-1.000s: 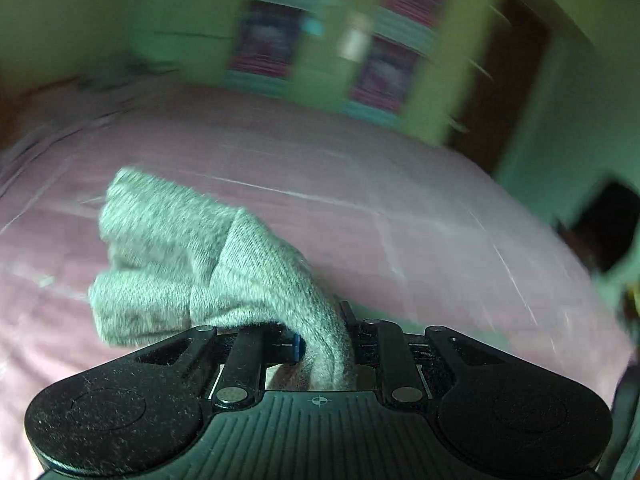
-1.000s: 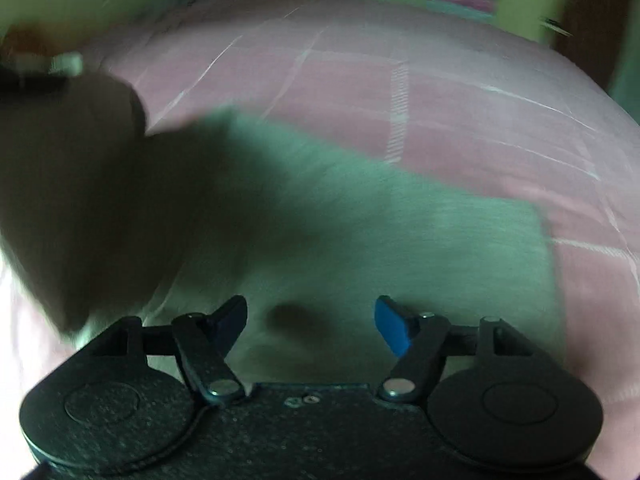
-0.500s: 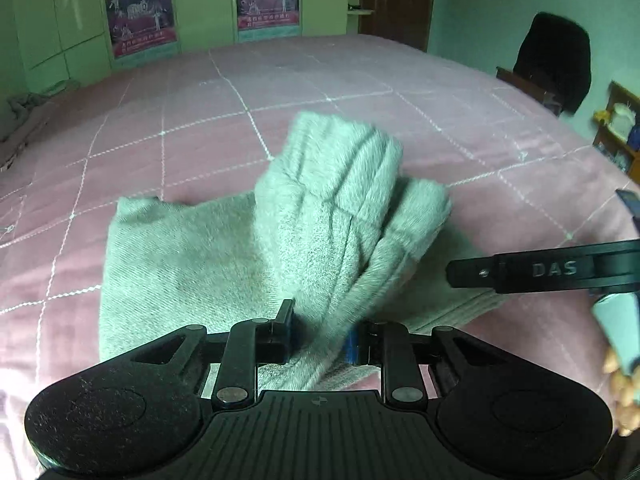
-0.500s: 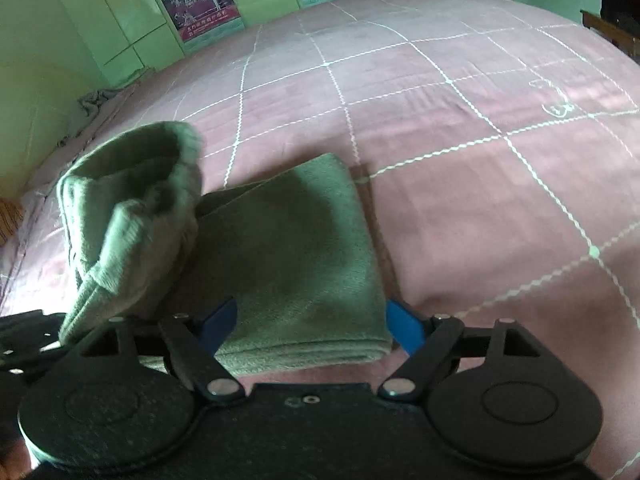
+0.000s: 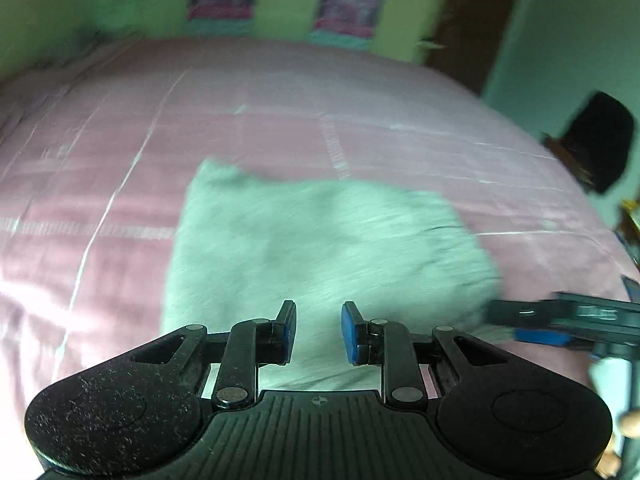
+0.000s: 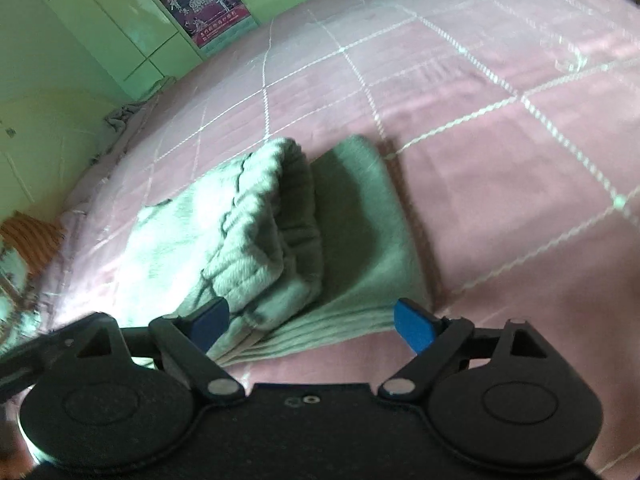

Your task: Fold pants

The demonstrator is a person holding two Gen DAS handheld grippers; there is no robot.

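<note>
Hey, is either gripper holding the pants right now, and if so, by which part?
Neither. The left gripper has a gap with nothing pinched; the right gripper is opening, its pads clear of the pants lying folded on the bed.

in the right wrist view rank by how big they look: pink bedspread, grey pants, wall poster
1. pink bedspread, fills most of the frame.
2. grey pants, a folded bundle lying on it.
3. wall poster, smallest, though it is farther from the camera, so its true size is unsure.

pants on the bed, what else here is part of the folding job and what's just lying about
Part of the job:
- grey pants
- left gripper
- right gripper, jaws opening
- pink bed cover

Just lying about:
- posters
- green cupboards
- dark chair
</note>
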